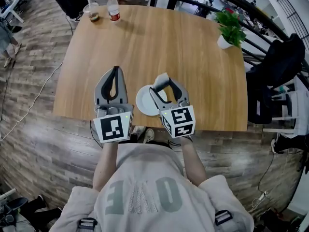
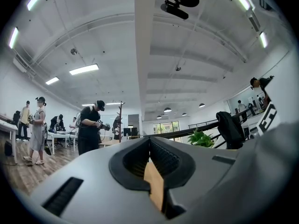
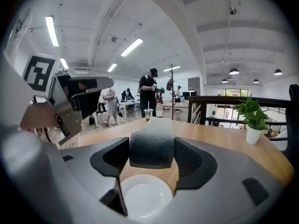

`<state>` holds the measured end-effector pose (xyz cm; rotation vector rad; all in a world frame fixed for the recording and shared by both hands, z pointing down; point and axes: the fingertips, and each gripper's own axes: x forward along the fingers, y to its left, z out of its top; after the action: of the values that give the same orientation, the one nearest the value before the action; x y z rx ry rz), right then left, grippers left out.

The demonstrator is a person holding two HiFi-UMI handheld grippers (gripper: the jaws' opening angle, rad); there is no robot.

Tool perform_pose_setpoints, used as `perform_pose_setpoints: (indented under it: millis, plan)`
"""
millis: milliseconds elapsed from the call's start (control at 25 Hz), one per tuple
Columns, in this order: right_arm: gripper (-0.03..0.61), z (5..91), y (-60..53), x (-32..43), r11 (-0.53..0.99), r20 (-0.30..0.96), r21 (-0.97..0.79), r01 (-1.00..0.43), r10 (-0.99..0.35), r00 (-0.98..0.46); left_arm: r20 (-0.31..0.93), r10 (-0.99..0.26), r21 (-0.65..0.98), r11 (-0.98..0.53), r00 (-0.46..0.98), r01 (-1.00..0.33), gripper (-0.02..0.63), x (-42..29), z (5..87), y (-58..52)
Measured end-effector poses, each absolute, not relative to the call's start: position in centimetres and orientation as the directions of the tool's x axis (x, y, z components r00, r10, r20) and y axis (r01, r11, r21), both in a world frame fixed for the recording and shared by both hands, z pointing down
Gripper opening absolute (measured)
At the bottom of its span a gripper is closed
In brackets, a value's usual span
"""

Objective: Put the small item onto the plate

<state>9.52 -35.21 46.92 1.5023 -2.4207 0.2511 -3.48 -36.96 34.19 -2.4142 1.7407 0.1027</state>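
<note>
My right gripper (image 1: 165,84) is shut on the small item (image 1: 161,77), a pale grey rounded block, and holds it above the far edge of the white plate (image 1: 145,102). In the right gripper view the item (image 3: 152,146) fills the gap between the jaws, and the plate (image 3: 144,197) lies empty just below it. The plate sits on the wooden table (image 1: 159,42) near its front edge. My left gripper (image 1: 115,72) hovers to the left of the plate; its jaws (image 2: 149,141) are shut with nothing between them.
A plastic bottle (image 1: 113,7) and a cup (image 1: 93,12) stand at the table's far left corner. A potted plant (image 1: 231,29) is at the far right edge. A dark chair with a jacket (image 1: 280,66) stands to the right of the table.
</note>
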Motion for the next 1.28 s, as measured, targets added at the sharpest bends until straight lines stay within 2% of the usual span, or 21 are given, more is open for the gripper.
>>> perform_pose_setpoints:
  millis: [280, 520, 1280]
  plan:
    - [0.311, 55.5, -34.7, 7.2, 0.532, 0.552, 0.039, -0.846, -0.717, -0.425, -0.092, -0.948, -0.047, -0.303, 0.306, -0.952, 0.009, -4.4, 37.2, -37.9]
    - [0.311, 61.7, -33.7, 6.9, 0.579, 0.712, 0.074, -0.812, -0.601, -0.363, -0.089, -0.948, -0.029, -0.303, 0.304, -0.953, 0.008, -4.7, 37.7, -38.5]
    - [0.311, 65.1, -33.6, 7.4, 0.604, 0.862, 0.011, -0.797, -0.410, -0.299, -0.064, -0.953, -0.031, -0.294, 0.295, -0.955, 0.008, -5.8, 38.4, -39.3]
